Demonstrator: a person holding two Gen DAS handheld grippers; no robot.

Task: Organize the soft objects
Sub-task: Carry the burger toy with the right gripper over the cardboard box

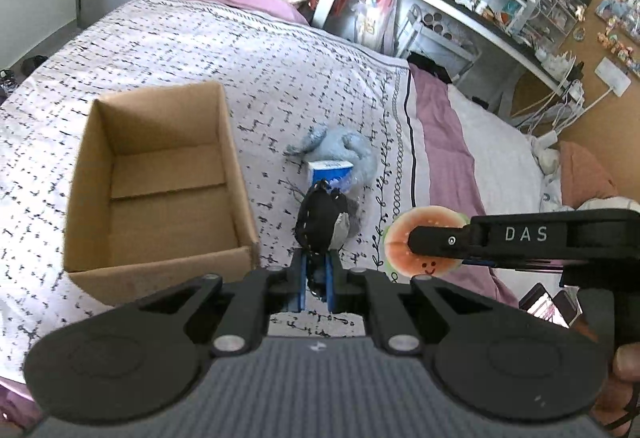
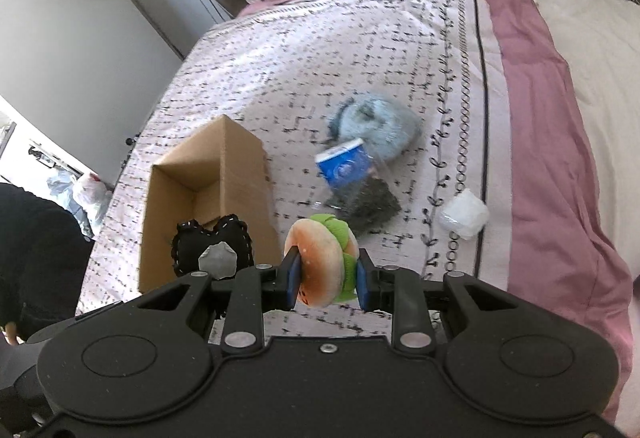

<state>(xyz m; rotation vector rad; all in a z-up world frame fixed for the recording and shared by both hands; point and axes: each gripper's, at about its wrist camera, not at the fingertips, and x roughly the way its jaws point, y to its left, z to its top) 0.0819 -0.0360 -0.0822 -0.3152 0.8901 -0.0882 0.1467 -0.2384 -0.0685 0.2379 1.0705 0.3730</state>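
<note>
Lower centre, left gripper [image 1: 317,266] clenches a black stitched heart plush [image 1: 320,224], right gripper [image 2: 327,280] a burger plush [image 2: 322,262]; either might miss the brown cardboard box [image 1: 160,182] if dropped early.

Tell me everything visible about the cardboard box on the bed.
The cardboard box is plain brown corrugated card, rectangular, open at the top, with no flaps showing. Nothing is seen inside; two bottom flaps meet in a seam. It stands upright on the patterned bedspread, left of the blue fluffy toy. No hand-held gripper touches it.
</note>
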